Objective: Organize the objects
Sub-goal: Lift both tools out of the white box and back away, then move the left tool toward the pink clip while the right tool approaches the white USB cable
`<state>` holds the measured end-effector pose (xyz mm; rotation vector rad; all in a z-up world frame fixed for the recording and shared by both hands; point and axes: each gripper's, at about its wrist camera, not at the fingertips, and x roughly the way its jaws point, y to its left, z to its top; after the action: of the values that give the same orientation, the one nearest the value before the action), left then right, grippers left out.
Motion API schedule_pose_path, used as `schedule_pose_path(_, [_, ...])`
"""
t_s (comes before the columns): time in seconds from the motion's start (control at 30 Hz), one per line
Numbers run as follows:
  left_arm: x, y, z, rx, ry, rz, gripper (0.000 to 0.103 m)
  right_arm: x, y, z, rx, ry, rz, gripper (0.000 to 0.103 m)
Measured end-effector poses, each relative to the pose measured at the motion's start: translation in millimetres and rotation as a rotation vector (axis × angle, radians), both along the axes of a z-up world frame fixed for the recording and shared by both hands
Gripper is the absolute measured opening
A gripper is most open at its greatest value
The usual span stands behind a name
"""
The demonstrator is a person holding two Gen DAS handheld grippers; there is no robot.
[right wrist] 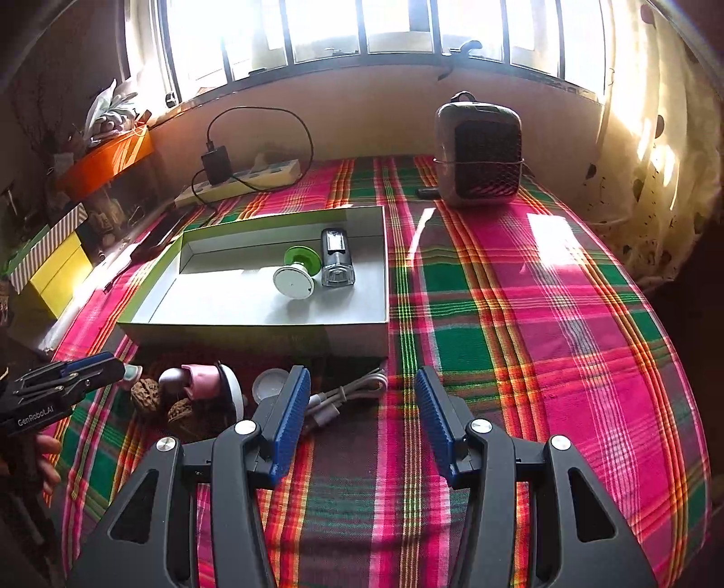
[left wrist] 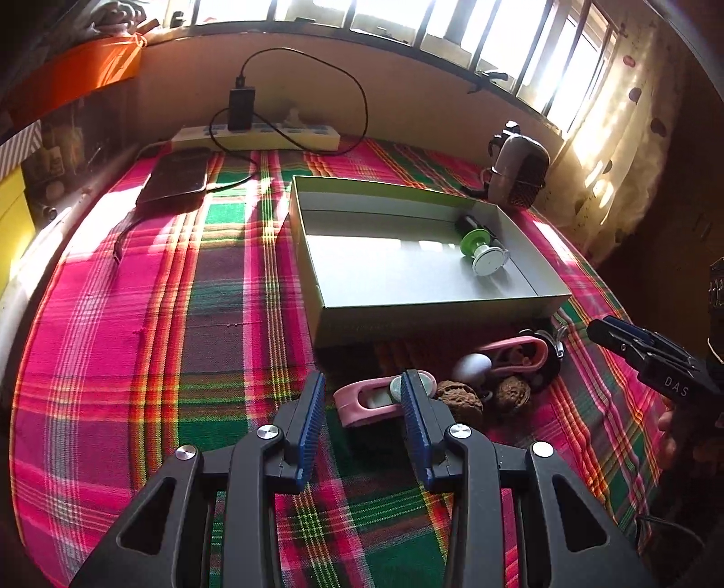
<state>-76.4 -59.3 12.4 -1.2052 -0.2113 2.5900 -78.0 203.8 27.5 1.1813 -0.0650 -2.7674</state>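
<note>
Approach step. Left claw [left wrist: 364, 384], jaws apart and empty, hangs at lower centre over the pink clip [left wrist: 362, 405]; right claw [right wrist: 362, 384], likewise apart, over the white cable [right wrist: 348, 391]. The box [left wrist: 434, 312] sits just above. Next: descend, straddle, close.

window [right wrist: 362, 27]: barred, sunlit | wall [right wrist: 362, 117]: beige | curtain [right wrist: 656, 135]: possibly spotted

We are seeing bare plaid cloth [right wrist: 520, 316] lying open right of the box [right wrist: 253, 332]. The box's near wall is standing just behind a crowded row: walnuts [left wrist: 459, 400], pink clip [left wrist: 362, 402], white cable [right wrist: 348, 393]. The heater [right wrist: 479, 154] is blocking the far corner.
</note>
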Motion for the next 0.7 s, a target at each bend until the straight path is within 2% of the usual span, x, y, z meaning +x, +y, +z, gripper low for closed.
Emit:
schedule_pose_path(0.23, [8, 8, -3, -0.028, -0.009, -0.053, 0.033, 1, 3, -4, -0.003, -0.012, -0.002, 0.05])
schedule_pose_path(0.43, [6, 10, -1, -0.135, 0.025, -0.041, 0.033, 2, 3, -9, 0.006, -0.03, 0.002, 0.05])
schedule_pose_path(0.57, [4, 18, -3, -0.201, 0.038, -0.101, 0.033, 3, 3, -12, 0.009, -0.039, 0.002, 0.05])
schedule_pose_path(0.7, [3, 17, -4, -0.204, 0.038, -0.132, 0.033, 1, 2, -12, 0.01, -0.043, 0.0, 0.05])
